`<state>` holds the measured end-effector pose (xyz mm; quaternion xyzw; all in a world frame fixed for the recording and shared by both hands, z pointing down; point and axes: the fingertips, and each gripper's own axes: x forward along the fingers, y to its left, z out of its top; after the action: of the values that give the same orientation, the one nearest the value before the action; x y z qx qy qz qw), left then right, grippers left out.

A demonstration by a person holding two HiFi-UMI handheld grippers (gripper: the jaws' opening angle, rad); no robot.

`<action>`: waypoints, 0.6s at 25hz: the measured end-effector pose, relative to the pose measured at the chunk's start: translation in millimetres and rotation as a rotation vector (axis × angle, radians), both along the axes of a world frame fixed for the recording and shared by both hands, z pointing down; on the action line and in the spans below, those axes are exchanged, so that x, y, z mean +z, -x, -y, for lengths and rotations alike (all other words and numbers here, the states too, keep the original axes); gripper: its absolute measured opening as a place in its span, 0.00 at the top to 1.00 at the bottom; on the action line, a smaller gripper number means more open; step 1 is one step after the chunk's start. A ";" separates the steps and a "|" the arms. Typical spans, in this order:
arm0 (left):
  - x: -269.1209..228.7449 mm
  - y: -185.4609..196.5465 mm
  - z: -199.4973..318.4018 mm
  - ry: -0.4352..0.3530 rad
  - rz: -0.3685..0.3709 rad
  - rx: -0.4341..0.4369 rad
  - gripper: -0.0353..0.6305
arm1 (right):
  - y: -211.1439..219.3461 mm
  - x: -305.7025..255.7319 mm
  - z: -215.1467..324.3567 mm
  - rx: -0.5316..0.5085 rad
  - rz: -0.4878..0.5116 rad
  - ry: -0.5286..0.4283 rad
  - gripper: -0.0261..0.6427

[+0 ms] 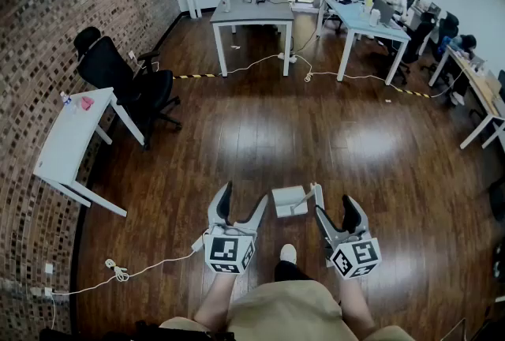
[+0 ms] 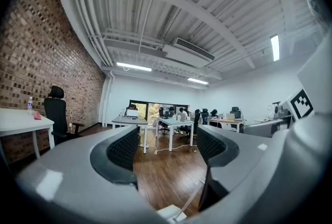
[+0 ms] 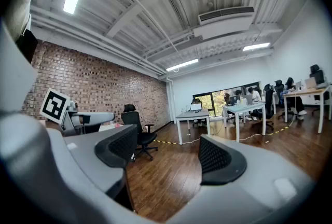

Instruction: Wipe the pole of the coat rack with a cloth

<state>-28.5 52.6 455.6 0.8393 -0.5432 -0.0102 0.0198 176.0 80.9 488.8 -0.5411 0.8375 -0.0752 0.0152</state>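
Note:
The coat rack's white square base [image 1: 287, 200] stands on the wooden floor just ahead of the person's feet, between my two grippers. Its white pole [image 1: 317, 196] rises toward the head camera, strongly foreshortened. My left gripper [image 1: 240, 209] hangs to the left of the base, open and empty. My right gripper [image 1: 335, 215] is just right of the pole, also open with nothing between its fingers. In the left gripper view the left gripper [image 2: 166, 148] points across the room, with the base [image 2: 171, 213] at the bottom edge. The right gripper [image 3: 168, 153] faces the brick wall. No cloth is in view.
A white table [image 1: 67, 144] stands by the brick wall at left, with a black office chair [image 1: 126, 79] behind it. Desks [image 1: 252, 16] with seated people fill the back. A white cable [image 1: 118, 272] lies on the floor at left. Striped tape [image 1: 193, 76] crosses the floor.

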 end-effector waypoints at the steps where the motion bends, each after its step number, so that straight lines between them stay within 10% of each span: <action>1: -1.9 -8.2 16.2 -0.007 0.002 -0.003 0.43 | -8.4 9.1 13.9 -0.011 -0.003 0.029 0.43; 15: 21.9 -55.8 139.7 0.082 0.052 -0.014 0.43 | -67.5 242.7 121.0 -0.145 0.119 0.776 0.42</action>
<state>27.3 -87.1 477.6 0.8340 -0.5493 0.0339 0.0398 243.5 -40.1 731.5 -0.4408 0.7807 -0.4179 -0.1472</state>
